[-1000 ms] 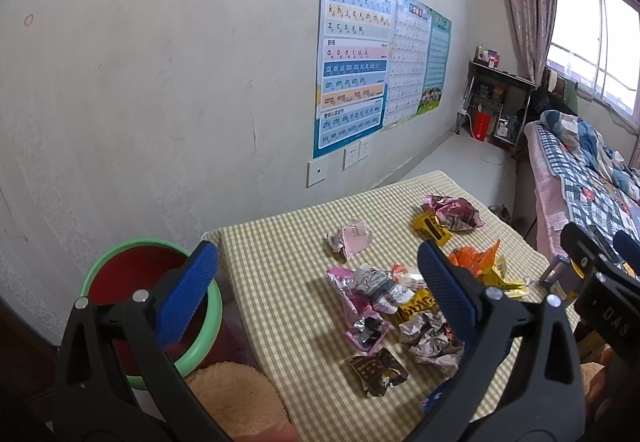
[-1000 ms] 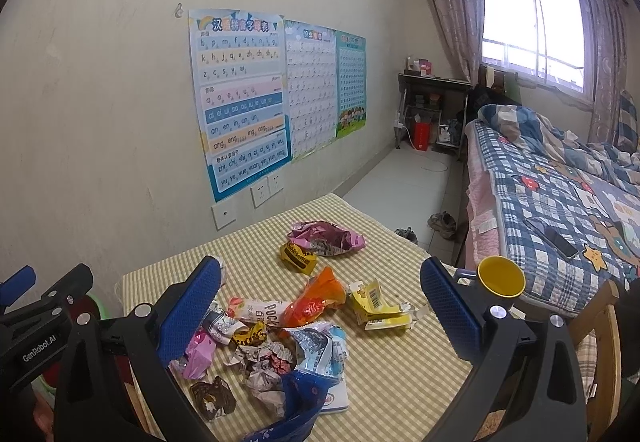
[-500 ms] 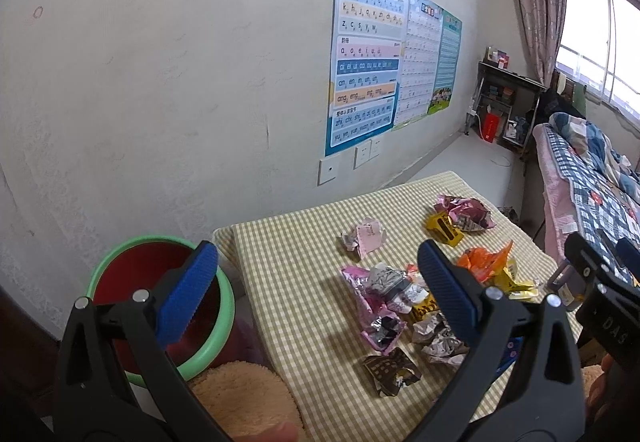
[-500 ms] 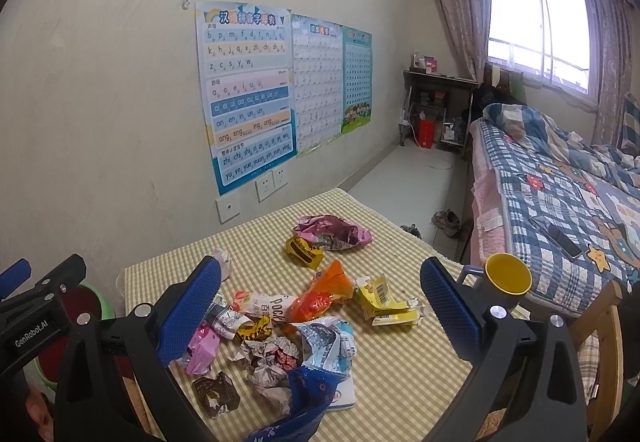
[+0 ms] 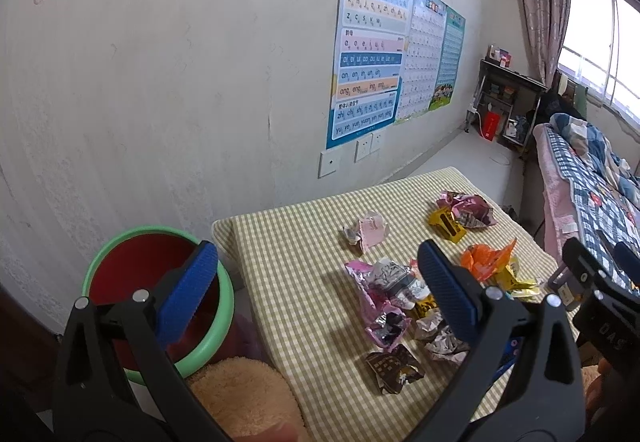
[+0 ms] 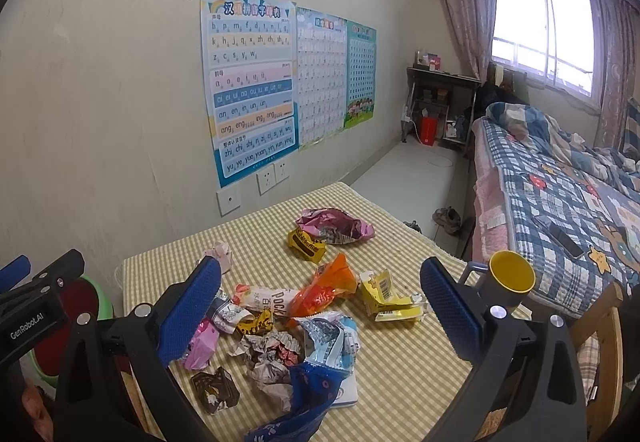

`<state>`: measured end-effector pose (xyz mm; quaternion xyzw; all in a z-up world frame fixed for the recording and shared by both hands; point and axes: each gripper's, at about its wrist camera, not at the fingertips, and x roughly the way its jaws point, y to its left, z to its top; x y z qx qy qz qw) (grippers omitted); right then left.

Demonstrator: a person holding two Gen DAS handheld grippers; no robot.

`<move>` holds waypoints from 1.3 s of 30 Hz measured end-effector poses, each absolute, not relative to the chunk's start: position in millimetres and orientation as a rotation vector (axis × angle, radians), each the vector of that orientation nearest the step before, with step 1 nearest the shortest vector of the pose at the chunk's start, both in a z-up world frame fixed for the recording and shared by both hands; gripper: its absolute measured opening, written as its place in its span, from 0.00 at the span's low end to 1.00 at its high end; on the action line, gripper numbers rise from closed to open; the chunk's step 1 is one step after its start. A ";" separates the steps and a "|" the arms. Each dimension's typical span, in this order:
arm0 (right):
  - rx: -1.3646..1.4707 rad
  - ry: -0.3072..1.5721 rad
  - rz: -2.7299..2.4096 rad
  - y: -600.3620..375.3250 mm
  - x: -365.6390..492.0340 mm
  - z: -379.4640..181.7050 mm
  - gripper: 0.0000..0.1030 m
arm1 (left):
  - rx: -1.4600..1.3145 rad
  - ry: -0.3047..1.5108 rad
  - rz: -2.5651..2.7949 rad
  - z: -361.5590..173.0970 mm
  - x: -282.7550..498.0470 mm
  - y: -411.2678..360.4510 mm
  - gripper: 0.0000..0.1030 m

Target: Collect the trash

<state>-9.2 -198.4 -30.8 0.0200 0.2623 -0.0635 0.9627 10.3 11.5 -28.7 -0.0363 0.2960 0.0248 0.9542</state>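
Your left gripper (image 5: 316,282) hangs above the counter's (image 5: 288,266) left edge, fingers spread and empty, the red, green-rimmed bin (image 5: 160,282) off that same edge. Wrappers (image 6: 280,326) lie heaped mid-counter, none collected yet by the look of it. Your right gripper (image 6: 320,298) hovers over the heap, fingers also spread; next, you likely lower onto one wrapper and pinch.

Your left gripper (image 5: 316,290) finger covers part of the wrapper pile (image 5: 404,298). At 6 o'clock the blue bag (image 6: 300,402) runs off frame. Bin (image 6: 86,306) at 9 o'clock sits mostly behind gripper bodies. Shelf (image 6: 436,109) contents too small to read.
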 end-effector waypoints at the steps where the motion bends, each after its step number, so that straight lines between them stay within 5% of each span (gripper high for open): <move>1: 0.042 0.534 -0.128 -198.7 -8.4 -31.8 0.93 | -0.070 0.601 0.051 -29.3 10.4 11.2 0.95; 12: 0.056 0.590 -0.112 -206.8 3.2 -53.7 0.93 | -0.006 0.634 0.073 -48.2 20.4 7.6 0.95; 29: 0.178 0.742 -0.112 -255.2 21.9 -101.5 0.93 | -0.018 0.994 -0.113 -147.0 91.9 -35.2 0.93; 32: 0.198 0.756 -0.106 -259.1 23.4 -105.8 0.93 | 0.005 1.067 -0.153 -162.5 96.2 -40.8 0.70; 34: 0.210 0.764 -0.098 -260.6 24.1 -107.8 0.93 | -0.030 1.105 -0.174 -170.7 98.2 -39.0 0.40; 36: 0.214 0.771 -0.094 -261.2 24.6 -108.7 0.93 | -0.069 1.129 -0.187 -174.3 98.2 -34.3 0.26; 39: 0.224 0.783 -0.092 -263.4 26.5 -111.7 0.93 | -0.063 1.105 -0.198 -168.8 89.8 -31.9 0.20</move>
